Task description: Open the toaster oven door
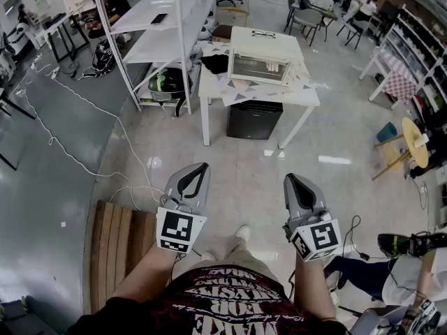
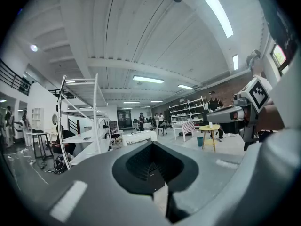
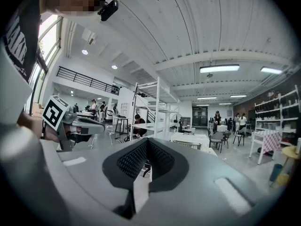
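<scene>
Toaster oven (image 1: 262, 65) on table (image 1: 302, 96), well beyond left claw (image 1: 202, 167), right claw (image 1: 288, 179)

The floor (image 1: 244, 173) is seen polished and glossy, the pallet (image 1: 115, 246) is built of bare wood, the left gripper (image 1: 201, 167) and right gripper (image 1: 289, 180) are shelled in matt plastic.

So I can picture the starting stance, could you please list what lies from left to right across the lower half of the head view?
wooden slatted platform → left gripper → person's shoe → right gripper → another person's black shoe
</scene>
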A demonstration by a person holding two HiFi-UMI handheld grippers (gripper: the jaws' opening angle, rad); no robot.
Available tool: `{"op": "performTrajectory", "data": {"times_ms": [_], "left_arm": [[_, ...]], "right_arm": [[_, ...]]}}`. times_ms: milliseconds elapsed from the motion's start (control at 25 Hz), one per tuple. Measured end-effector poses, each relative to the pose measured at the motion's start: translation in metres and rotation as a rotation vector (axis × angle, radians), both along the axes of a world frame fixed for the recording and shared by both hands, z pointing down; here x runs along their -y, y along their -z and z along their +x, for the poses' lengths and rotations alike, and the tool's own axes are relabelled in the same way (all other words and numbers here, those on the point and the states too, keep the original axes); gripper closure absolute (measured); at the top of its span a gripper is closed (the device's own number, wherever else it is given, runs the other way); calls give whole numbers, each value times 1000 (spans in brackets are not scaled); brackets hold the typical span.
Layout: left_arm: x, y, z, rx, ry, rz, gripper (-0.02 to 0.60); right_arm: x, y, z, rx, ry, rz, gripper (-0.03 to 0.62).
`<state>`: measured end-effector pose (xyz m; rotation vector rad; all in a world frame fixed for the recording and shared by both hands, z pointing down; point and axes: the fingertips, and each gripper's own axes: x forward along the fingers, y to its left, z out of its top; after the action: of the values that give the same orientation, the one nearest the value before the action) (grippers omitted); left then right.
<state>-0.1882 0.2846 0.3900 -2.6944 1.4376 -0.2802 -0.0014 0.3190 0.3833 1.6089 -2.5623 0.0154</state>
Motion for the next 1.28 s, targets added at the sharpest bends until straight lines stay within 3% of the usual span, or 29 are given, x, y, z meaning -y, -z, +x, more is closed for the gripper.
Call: {"op": "performTrajectory", "data": {"times_ms": [160, 480, 680, 800, 1280], "left_arm": [[19, 1, 14, -19, 7, 28, 581], [54, 38, 44, -67, -11, 205, 581], [85, 34, 58, -57, 5, 172, 581], [99, 40, 66, -83, -12, 185, 581], [152, 32, 97, -56, 21, 142, 581]], "right_arm": [[20, -3, 11, -4, 11, 2, 568], [61, 17, 30, -37, 6, 65, 568], [87, 29, 42, -52, 5, 99, 568], [102, 24, 49, -39, 8, 86, 568], [156, 27, 85, -23, 40, 61, 568]]}}
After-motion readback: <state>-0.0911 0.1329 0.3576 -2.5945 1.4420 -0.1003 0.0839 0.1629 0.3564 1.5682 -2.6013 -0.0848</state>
